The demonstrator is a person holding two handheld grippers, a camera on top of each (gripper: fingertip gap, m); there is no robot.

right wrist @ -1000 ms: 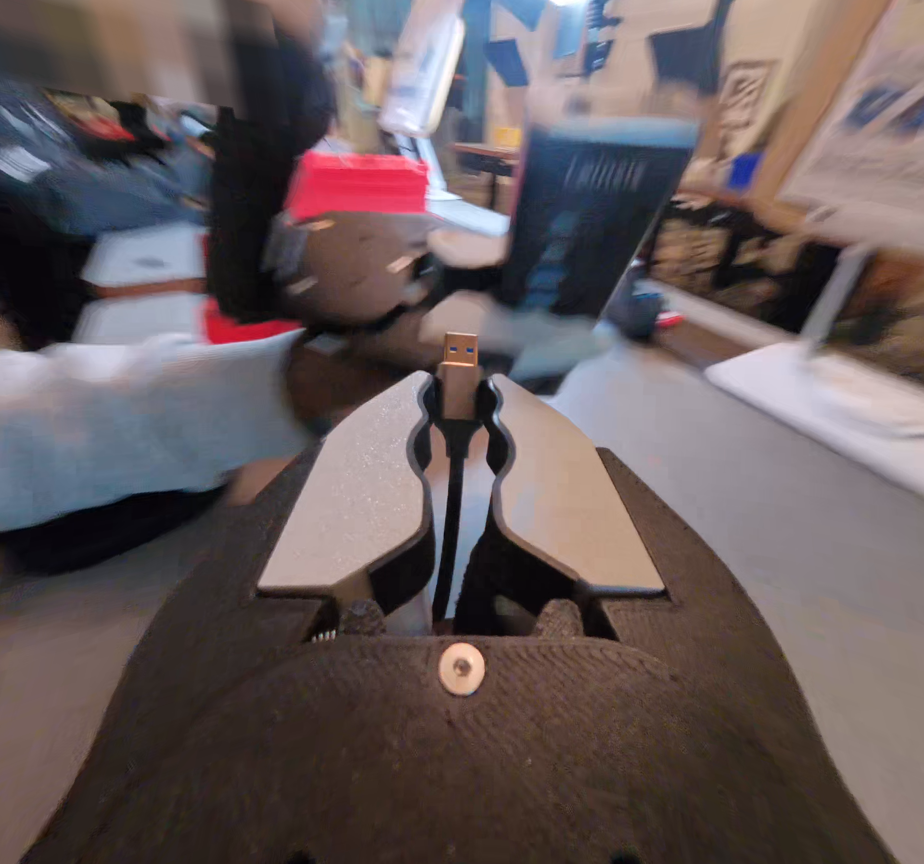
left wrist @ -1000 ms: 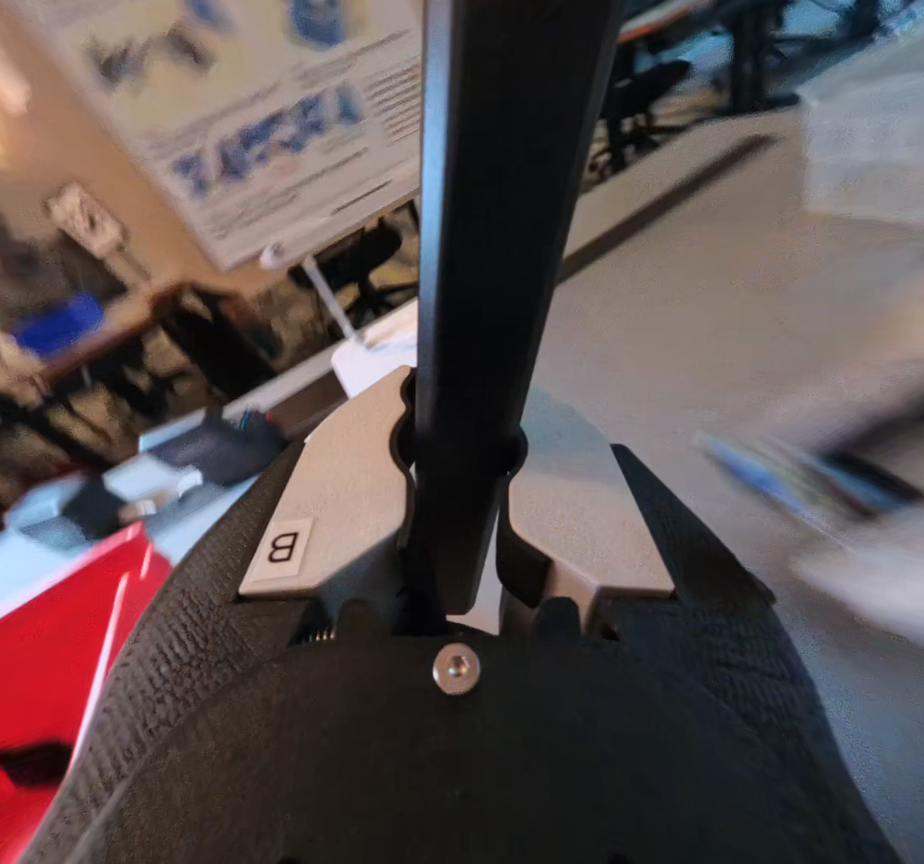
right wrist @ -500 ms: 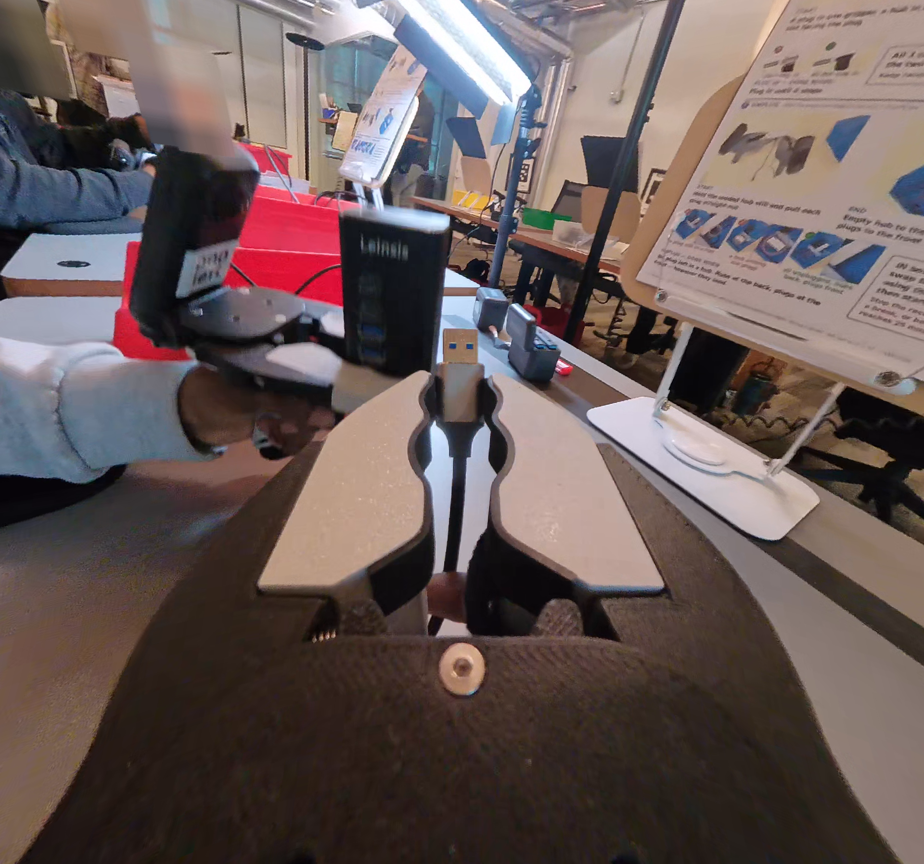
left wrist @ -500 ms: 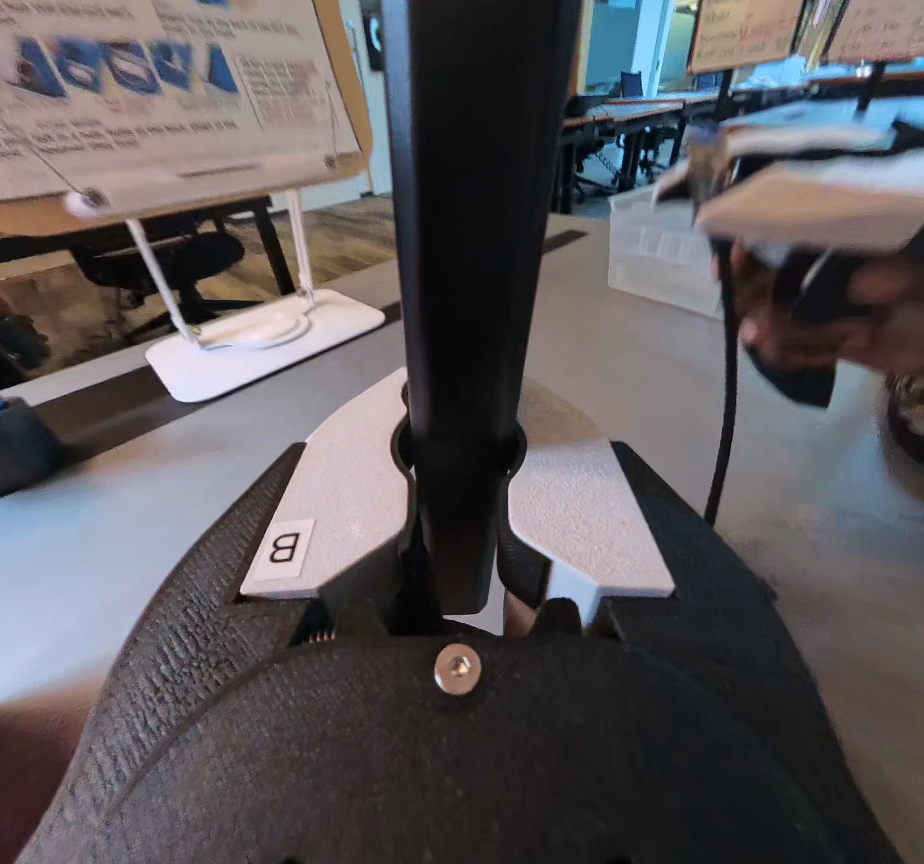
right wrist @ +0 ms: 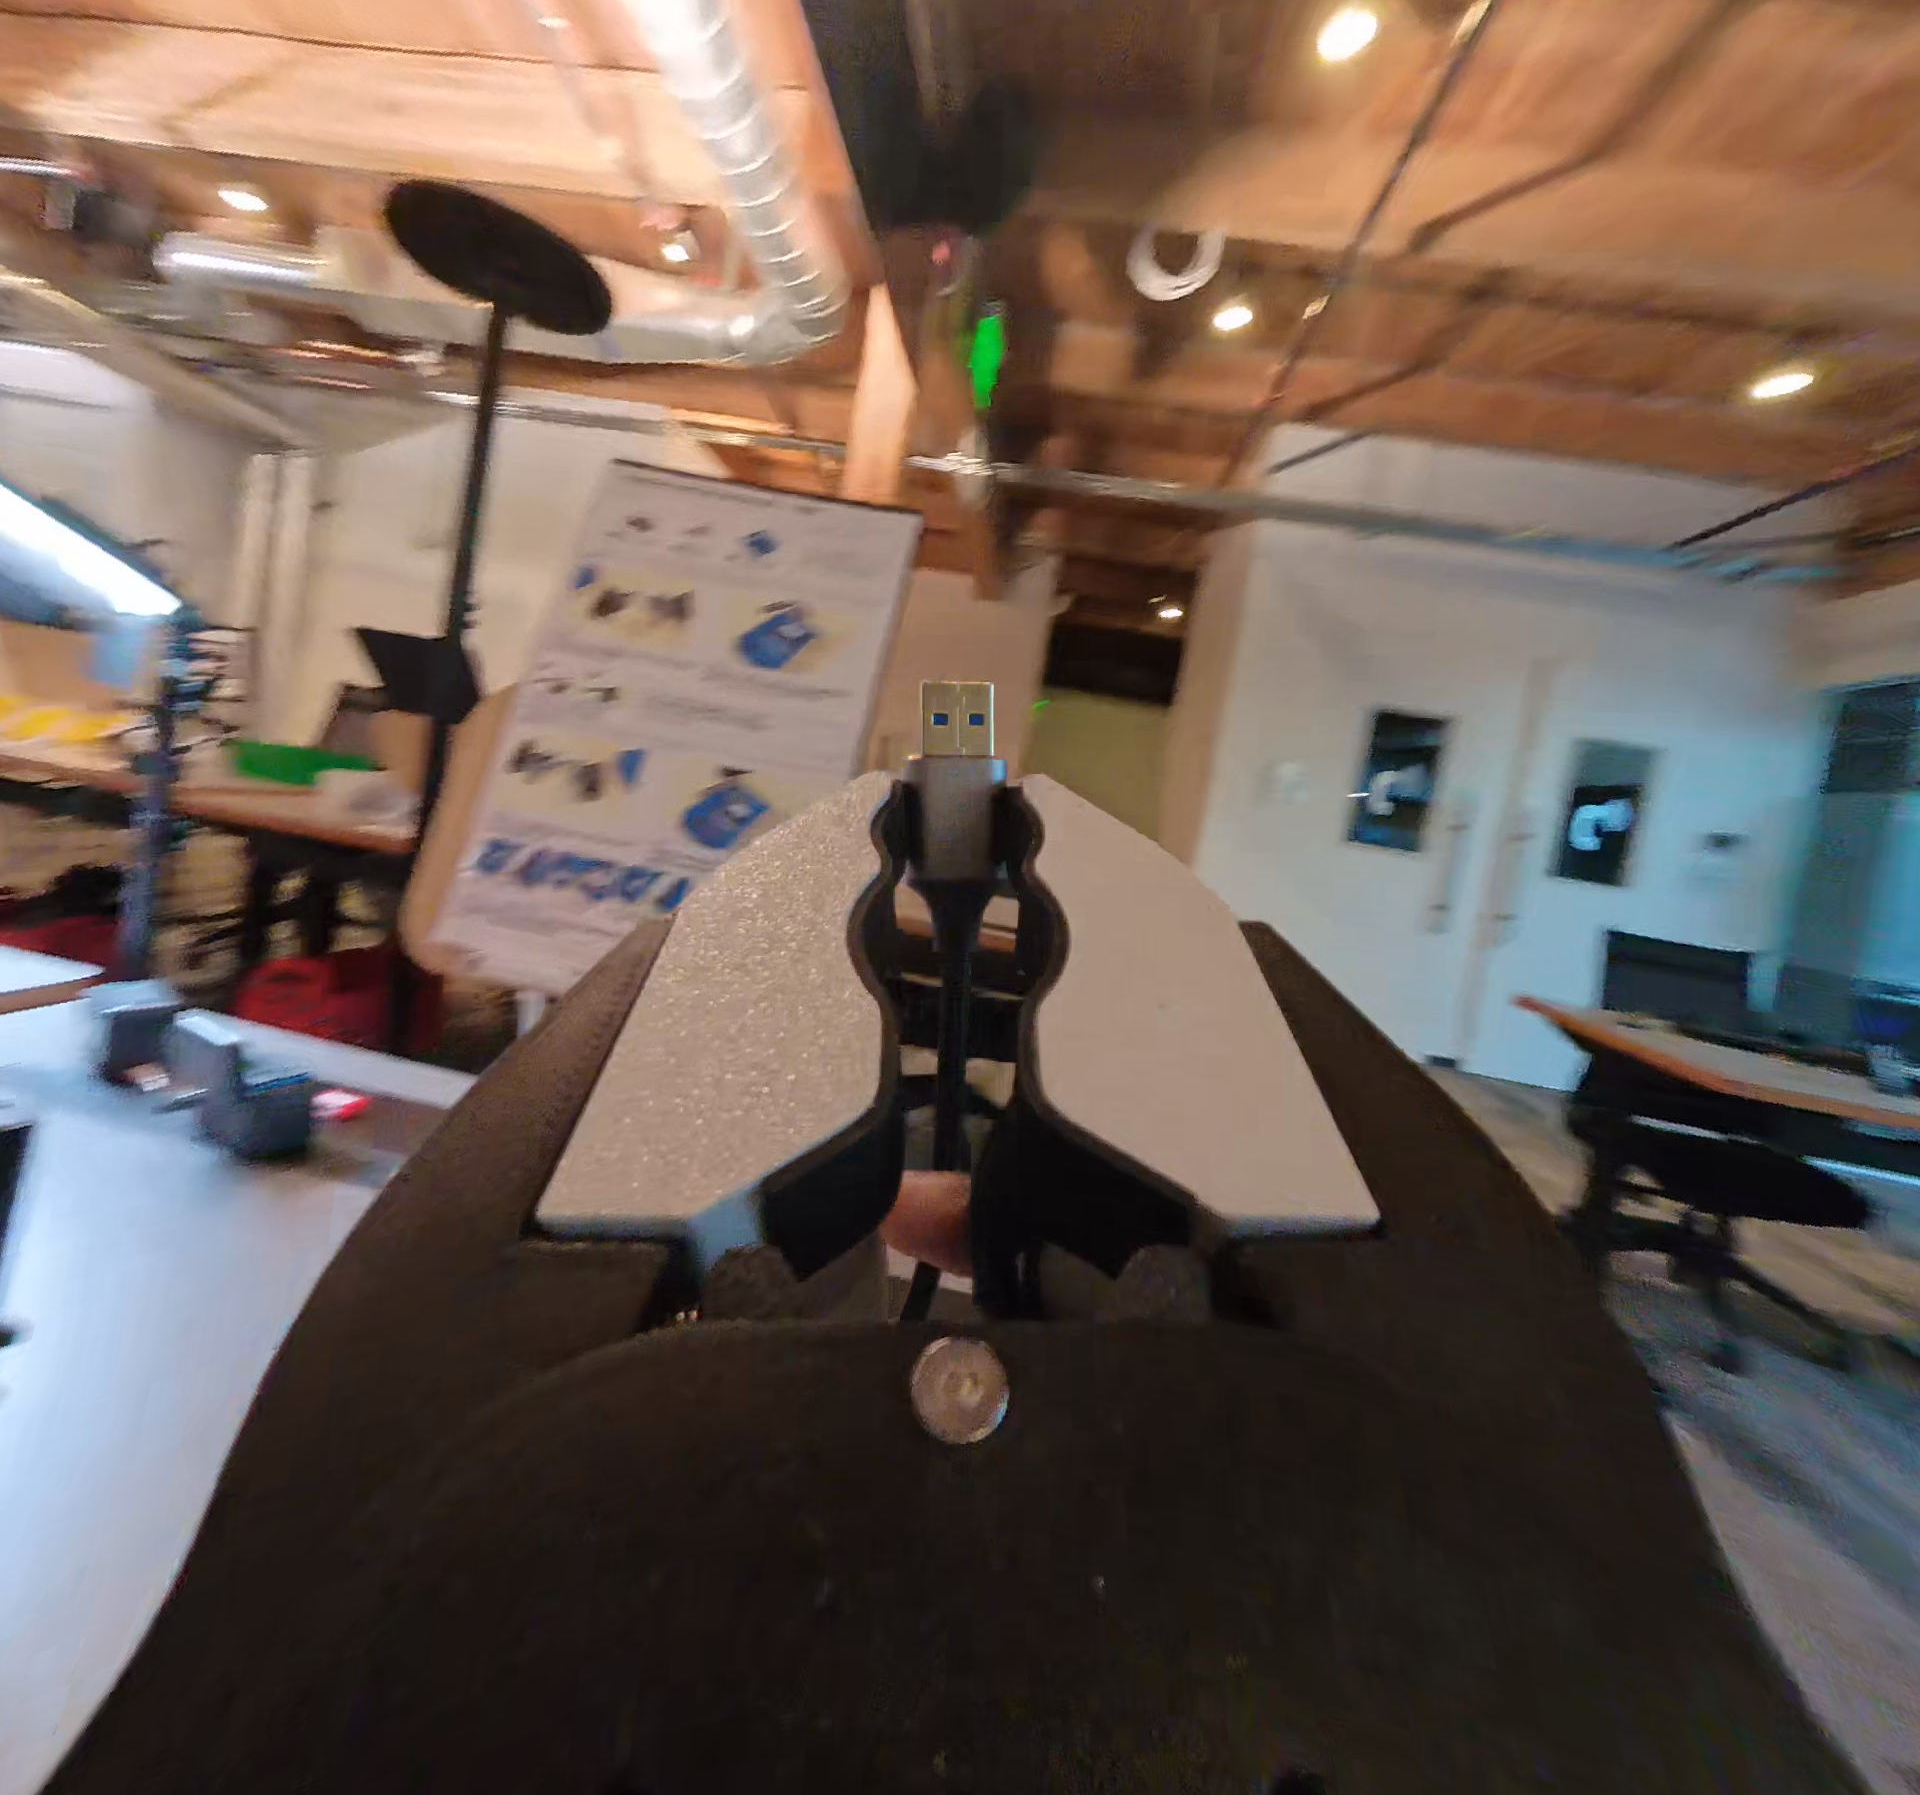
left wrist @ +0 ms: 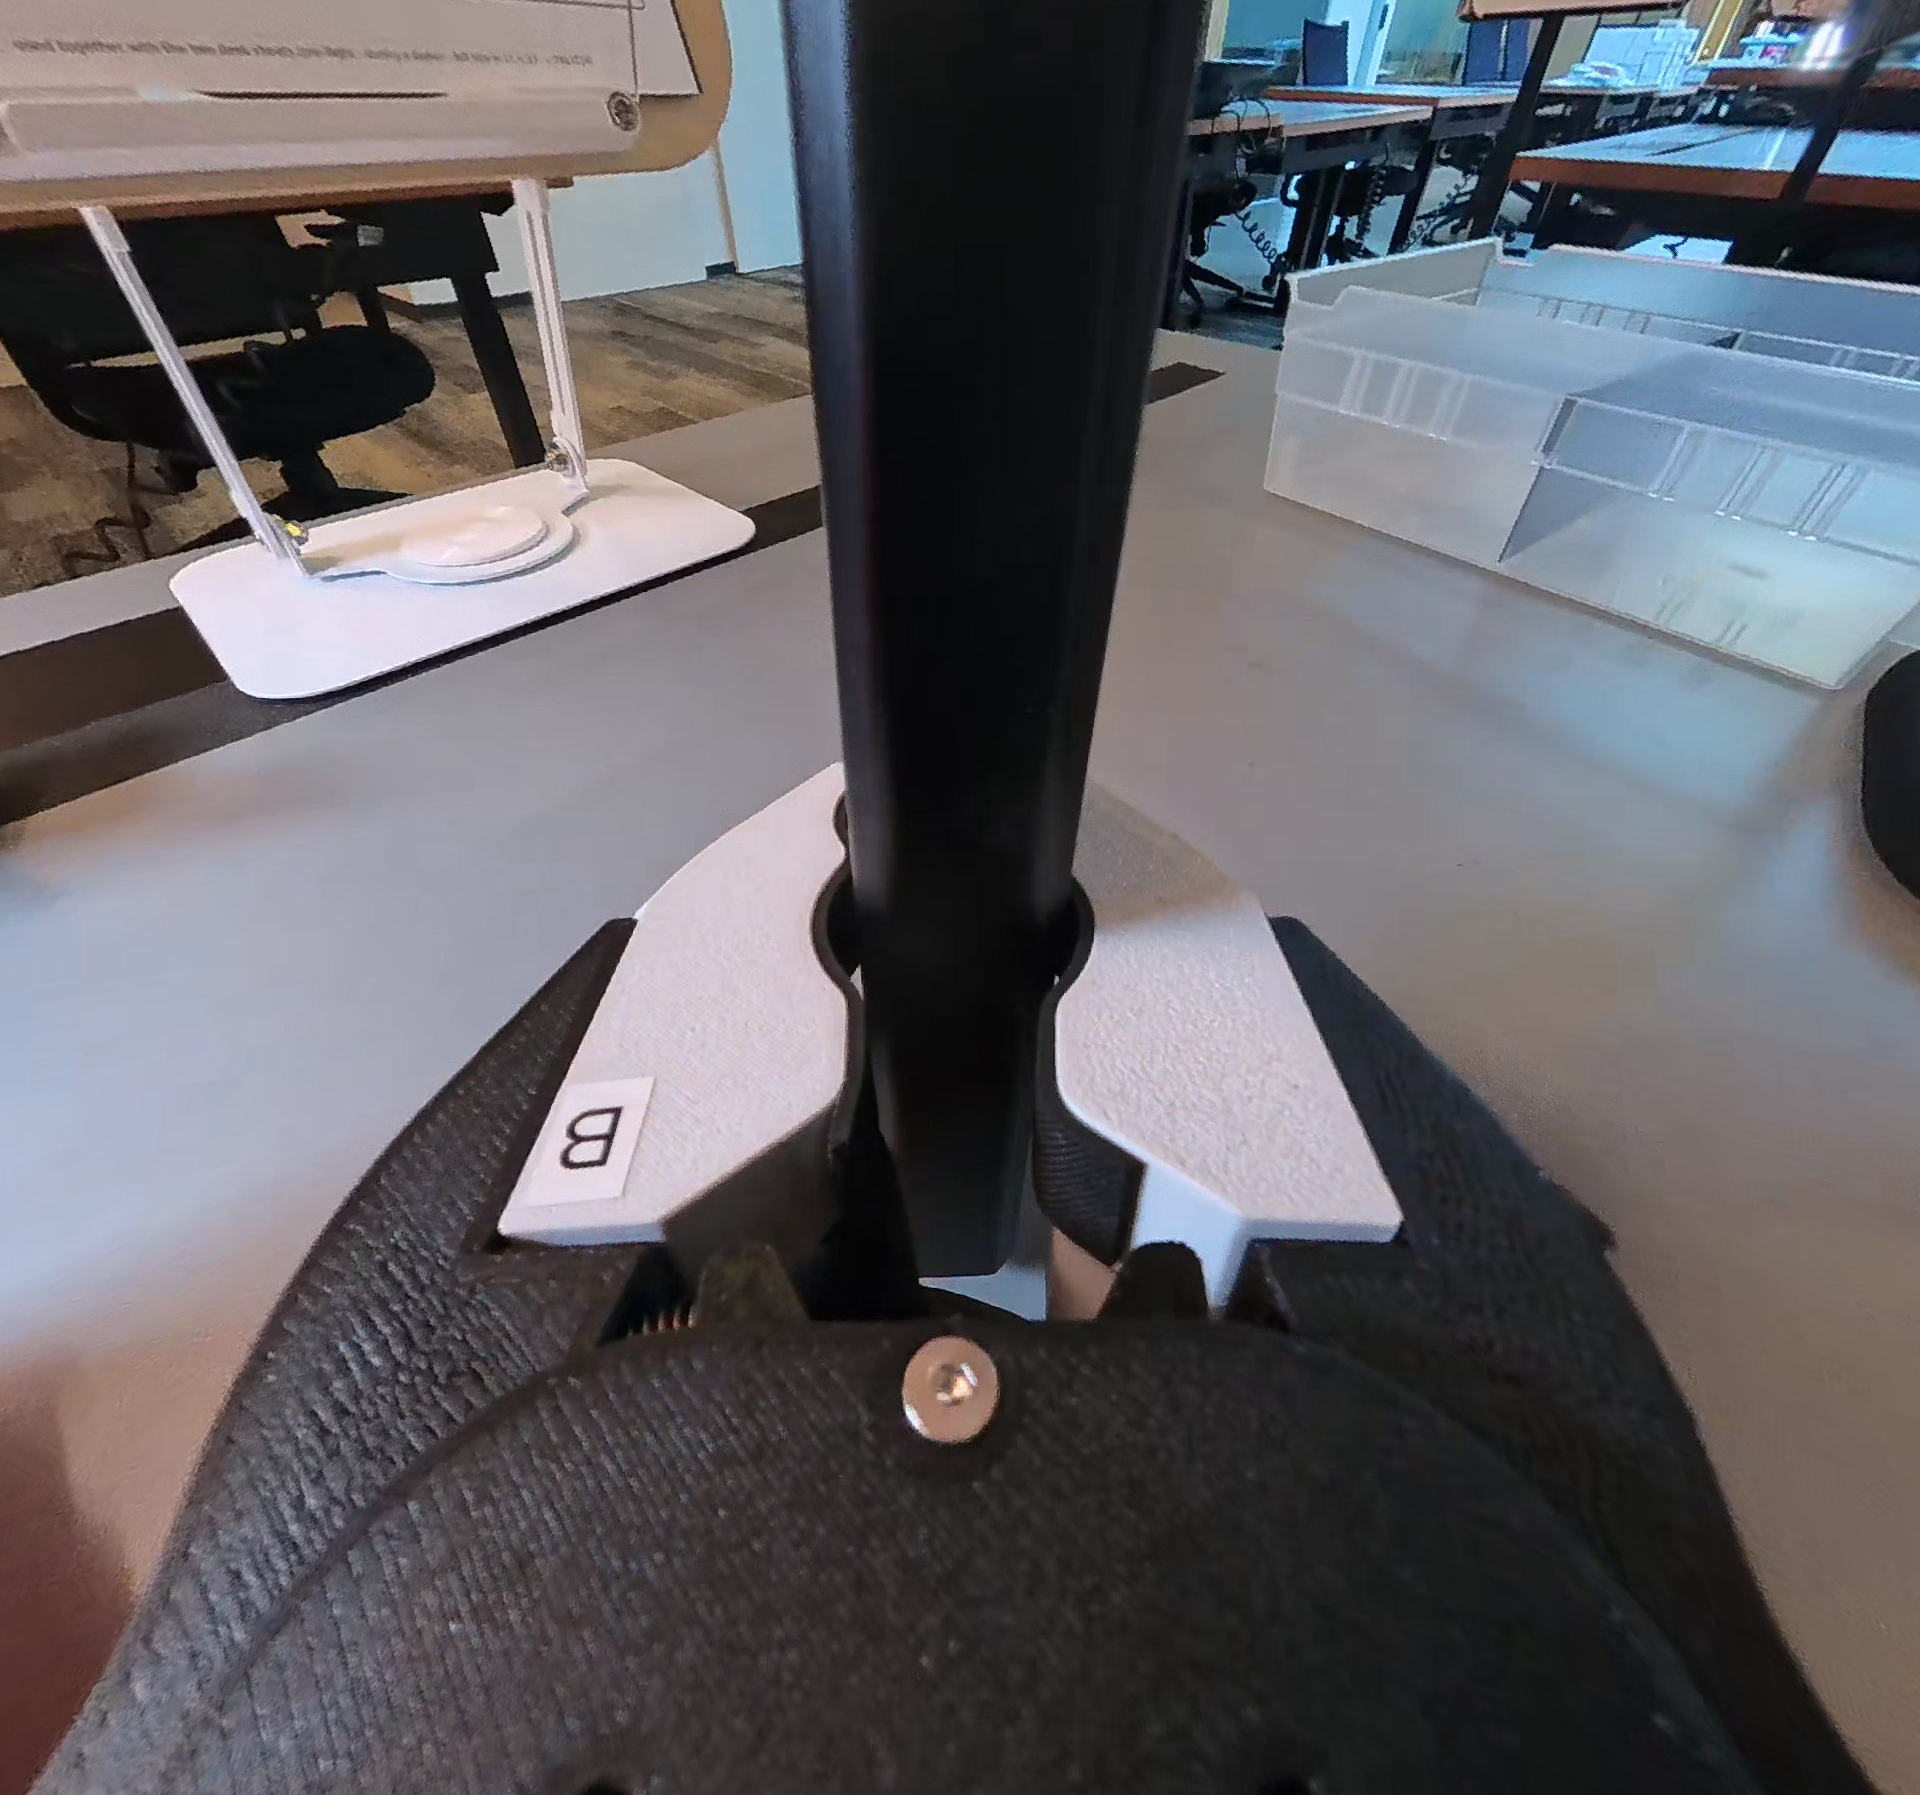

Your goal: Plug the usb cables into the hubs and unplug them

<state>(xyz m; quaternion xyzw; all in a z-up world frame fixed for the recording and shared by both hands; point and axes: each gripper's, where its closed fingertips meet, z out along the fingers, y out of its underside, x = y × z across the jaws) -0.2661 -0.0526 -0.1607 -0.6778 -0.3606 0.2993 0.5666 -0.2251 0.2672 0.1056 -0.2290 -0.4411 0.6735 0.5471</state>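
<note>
My left gripper is shut on a long black USB hub, which stands up along the fingers over the grey table; its ports are hidden from this view. My right gripper is shut on a grey USB-A plug with a blue insert, its black cable running back between the fingers. The right gripper is tilted upward toward the ceiling, and the hub does not show in the right wrist view. The plug and hub are apart.
A clear plastic bin stands on the table at the right. An instruction board on a white stand is at the back left and also shows in the right wrist view. Two small grey hubs sit on the table at left. About 40 cm separates my left fingertips from my right.
The right gripper has swung up and away with the plug, so the hub and left hand have left its view. The left gripper has turned with the hub; the right hand is gone from its view.
</note>
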